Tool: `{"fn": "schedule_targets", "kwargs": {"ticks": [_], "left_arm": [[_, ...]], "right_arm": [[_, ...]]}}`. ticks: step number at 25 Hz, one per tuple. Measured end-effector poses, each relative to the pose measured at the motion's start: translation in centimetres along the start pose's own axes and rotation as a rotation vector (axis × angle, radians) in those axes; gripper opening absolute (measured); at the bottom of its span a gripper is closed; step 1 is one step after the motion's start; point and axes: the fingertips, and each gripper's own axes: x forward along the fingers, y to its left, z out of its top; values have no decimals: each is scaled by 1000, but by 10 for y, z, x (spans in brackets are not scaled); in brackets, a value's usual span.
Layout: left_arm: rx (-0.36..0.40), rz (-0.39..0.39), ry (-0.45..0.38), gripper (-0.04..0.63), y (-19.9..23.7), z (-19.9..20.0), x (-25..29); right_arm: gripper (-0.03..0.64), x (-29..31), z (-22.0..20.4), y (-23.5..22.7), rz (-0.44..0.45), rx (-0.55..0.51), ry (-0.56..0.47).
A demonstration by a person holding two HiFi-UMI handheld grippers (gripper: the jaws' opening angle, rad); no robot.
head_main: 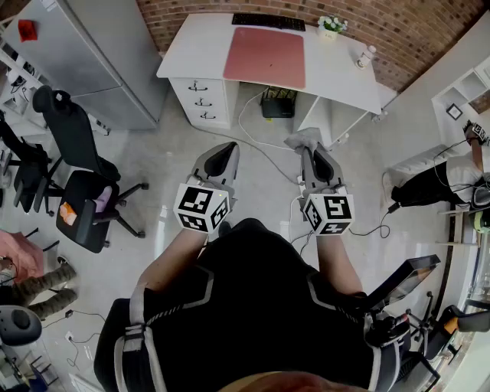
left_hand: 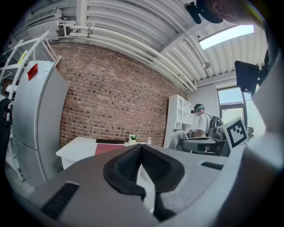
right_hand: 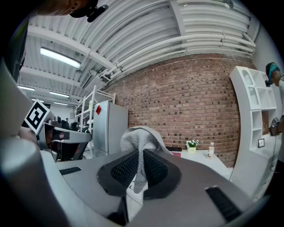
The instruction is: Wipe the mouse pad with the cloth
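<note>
The pink mouse pad [head_main: 268, 47] lies on the white desk [head_main: 337, 69] by the brick wall, some way ahead of me across the floor. It also shows in the left gripper view as a red strip, the mouse pad [left_hand: 108, 148]. My right gripper [head_main: 314, 149] is shut on a grey cloth [head_main: 305, 139]. In the right gripper view the cloth [right_hand: 140, 137] bulges above the jaws and hangs down between them, at the right gripper [right_hand: 141, 155]. My left gripper [head_main: 227, 147] is held beside it at the same height. Its jaws meet at the tip with nothing in them, as the left gripper [left_hand: 141, 148] shows.
A black keyboard [head_main: 268, 21], a small flower pot [head_main: 331, 27] and a white bottle [head_main: 366, 55] stand on the desk. Drawers [head_main: 200, 96] sit under its left side. A black office chair [head_main: 80, 176] is at left, cables [head_main: 260, 145] lie on the floor, and another person [head_main: 459, 176] is at right.
</note>
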Motion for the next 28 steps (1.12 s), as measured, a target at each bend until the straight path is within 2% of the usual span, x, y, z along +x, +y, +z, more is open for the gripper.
{"fn": "schedule_targets", "kwargs": {"ticks": [10,15,21,25,28], "left_arm": [[27,-6,20,0,-4,-2,-3],[26,-6,17,0,-2,-1,-4],[36,-81,17,0,-6,-4,-5],[17,-84,15,0,0,-5,-7],[13,-122,-18,0,5,1,-9]], "right_arm": [[38,-2,1,2,-3,9,-2],[38,-1,0,2,-2,65,-4],[40,3,6,24,43,46,-23],[38,7,9,30,30,40,-24],[40,11,10,31,6,28,-35]]}}
